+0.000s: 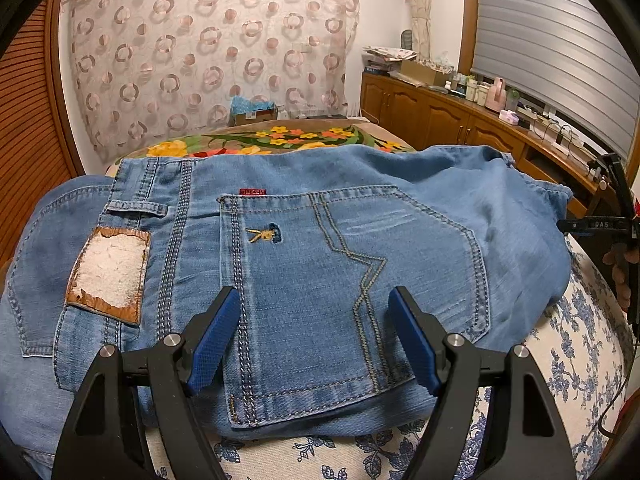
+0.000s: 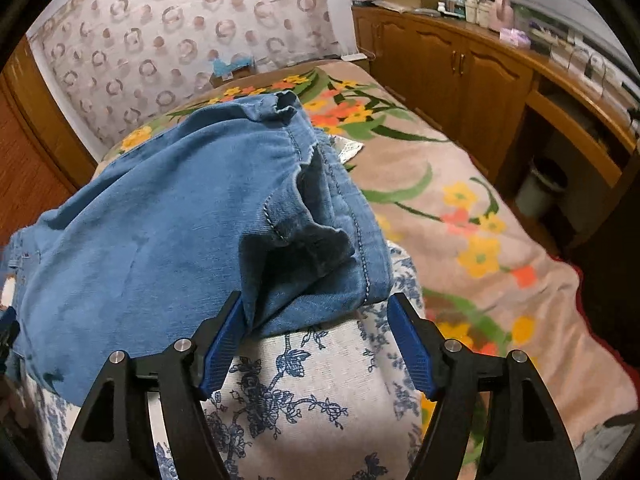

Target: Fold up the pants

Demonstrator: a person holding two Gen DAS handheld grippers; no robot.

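Observation:
Blue jeans lie folded in a stack on a white cushion with blue flowers. The back pocket and a worn leather patch face up. My left gripper is open, its blue pads over the pocket's near part, holding nothing. In the right wrist view the jeans' folded leg end rests on the same cushion. My right gripper is open, its pads either side of the near corner of the fold. The right gripper also shows at the right edge of the left wrist view.
A bed with a floral blanket lies beyond and right of the cushion. Wooden cabinets with bottles and boxes on top line the right wall. A white bin stands under the counter. A patterned curtain hangs behind.

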